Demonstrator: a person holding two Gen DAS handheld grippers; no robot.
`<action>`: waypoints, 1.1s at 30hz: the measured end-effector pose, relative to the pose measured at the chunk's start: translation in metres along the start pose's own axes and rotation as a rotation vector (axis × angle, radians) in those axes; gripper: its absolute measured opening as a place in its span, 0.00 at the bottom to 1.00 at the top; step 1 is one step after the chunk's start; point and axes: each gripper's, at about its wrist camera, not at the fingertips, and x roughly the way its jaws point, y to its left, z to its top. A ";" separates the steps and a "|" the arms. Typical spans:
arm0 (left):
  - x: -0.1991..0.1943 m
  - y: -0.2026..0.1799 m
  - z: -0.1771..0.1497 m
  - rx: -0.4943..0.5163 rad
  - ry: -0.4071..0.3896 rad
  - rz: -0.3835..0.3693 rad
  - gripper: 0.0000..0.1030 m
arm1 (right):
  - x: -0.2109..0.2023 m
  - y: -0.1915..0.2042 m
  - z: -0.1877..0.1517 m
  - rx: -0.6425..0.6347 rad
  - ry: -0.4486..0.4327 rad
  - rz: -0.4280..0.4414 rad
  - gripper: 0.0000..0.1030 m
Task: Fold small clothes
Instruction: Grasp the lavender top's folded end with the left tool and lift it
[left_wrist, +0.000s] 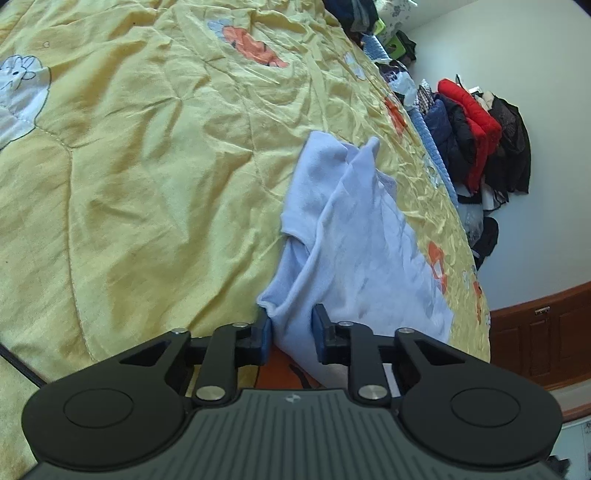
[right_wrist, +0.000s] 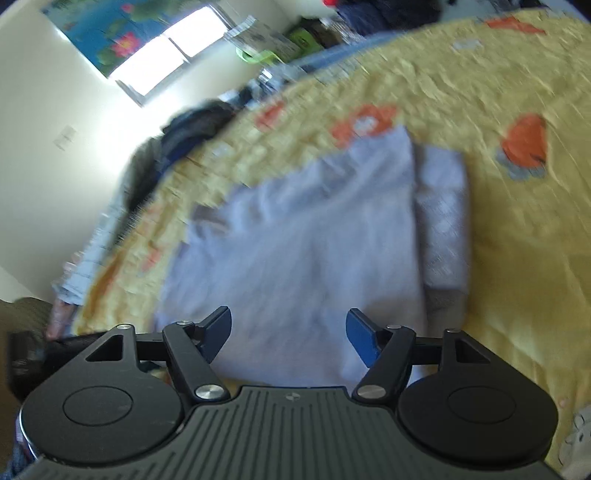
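A pale blue small garment (left_wrist: 354, 229) lies on a yellow quilted bedspread (left_wrist: 129, 166) printed with orange and white figures. In the left wrist view its near edge is gathered into a raised fold between the blue pads, and my left gripper (left_wrist: 291, 328) is shut on that fold. The right wrist view is blurred. There the same garment (right_wrist: 303, 229) lies spread flat, with a folded strip along its right side. My right gripper (right_wrist: 290, 332) hovers over the garment's near edge, open, with nothing between its fingers.
Red and dark clothes (left_wrist: 480, 140) are piled against the wall past the bed's right edge, above a brown wooden cabinet (left_wrist: 535, 339). In the right wrist view, dark clothes (right_wrist: 192, 125) sit at the bed's far edge below a bright window (right_wrist: 166, 62). A hand (right_wrist: 59, 321) shows at the left.
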 end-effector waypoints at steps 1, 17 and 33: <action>0.000 -0.001 0.000 0.006 -0.005 0.014 0.10 | 0.003 -0.005 -0.004 0.007 0.005 0.000 0.69; -0.006 -0.031 -0.002 0.004 -0.057 0.172 0.03 | -0.037 -0.039 -0.005 0.245 -0.093 0.335 0.79; 0.085 -0.189 -0.135 0.729 0.070 0.117 0.03 | 0.004 -0.110 0.051 0.514 0.102 0.575 0.91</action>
